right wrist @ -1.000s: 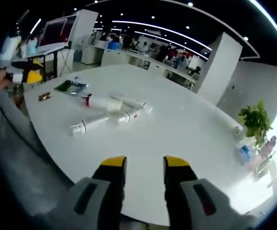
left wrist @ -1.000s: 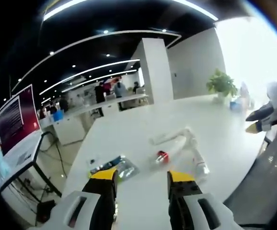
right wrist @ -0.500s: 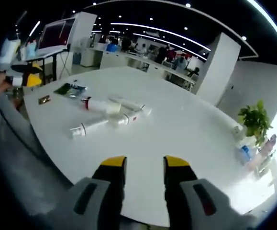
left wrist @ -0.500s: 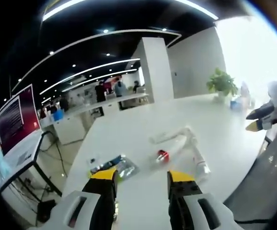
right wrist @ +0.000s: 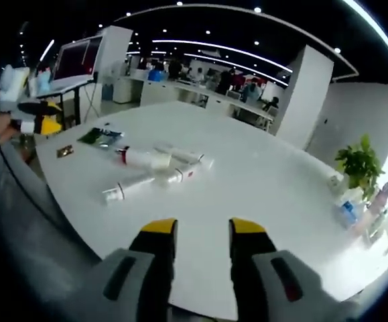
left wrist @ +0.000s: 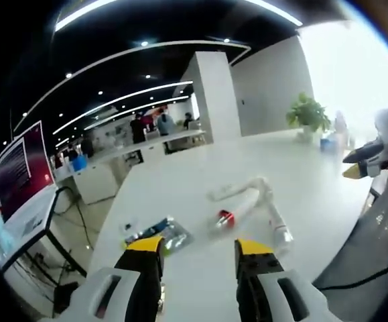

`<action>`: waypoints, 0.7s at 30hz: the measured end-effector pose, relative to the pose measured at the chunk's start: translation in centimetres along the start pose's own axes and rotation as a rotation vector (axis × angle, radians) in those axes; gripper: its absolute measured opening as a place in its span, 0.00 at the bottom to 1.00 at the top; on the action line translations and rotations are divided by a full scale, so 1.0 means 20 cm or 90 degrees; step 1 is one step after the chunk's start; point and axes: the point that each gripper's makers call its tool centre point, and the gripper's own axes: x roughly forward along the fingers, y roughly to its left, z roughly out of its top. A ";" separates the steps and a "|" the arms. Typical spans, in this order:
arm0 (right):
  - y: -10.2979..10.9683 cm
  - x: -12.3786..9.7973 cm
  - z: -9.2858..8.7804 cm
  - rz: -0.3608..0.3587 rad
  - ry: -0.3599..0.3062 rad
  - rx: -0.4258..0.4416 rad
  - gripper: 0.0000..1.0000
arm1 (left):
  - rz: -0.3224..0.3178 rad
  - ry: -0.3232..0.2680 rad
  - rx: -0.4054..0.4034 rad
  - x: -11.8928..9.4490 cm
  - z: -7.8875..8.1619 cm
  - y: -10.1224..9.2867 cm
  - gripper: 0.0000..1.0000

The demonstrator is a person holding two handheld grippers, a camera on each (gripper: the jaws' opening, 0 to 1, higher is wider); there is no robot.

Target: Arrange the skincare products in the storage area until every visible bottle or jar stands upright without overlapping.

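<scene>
We note a white counter spanning mid-frame in the right gripper view, and likewise in the left gripper view. Skincare tubes lie flat in a cluster at left of centre on it, some touching; in the left gripper view the cluster sits just above the tool tips. A green packet lies further left, near the counter edge. Left tool: jaws parted, released, nothing between them, off the counter. Right tool: jaws parted likewise, holding nothing. A potted plant stands at right.
</scene>
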 end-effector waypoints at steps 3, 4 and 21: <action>0.00 -0.01 0.01 0.001 -0.009 0.013 0.32 | 0.002 -0.009 -0.008 -0.01 0.01 0.01 0.44; -0.01 -0.01 0.02 -0.002 -0.018 0.017 0.32 | 0.000 -0.011 -0.014 -0.01 0.01 0.01 0.44; -0.01 -0.02 0.07 0.021 -0.048 0.062 0.33 | 0.000 0.001 -0.011 0.01 0.00 0.00 0.48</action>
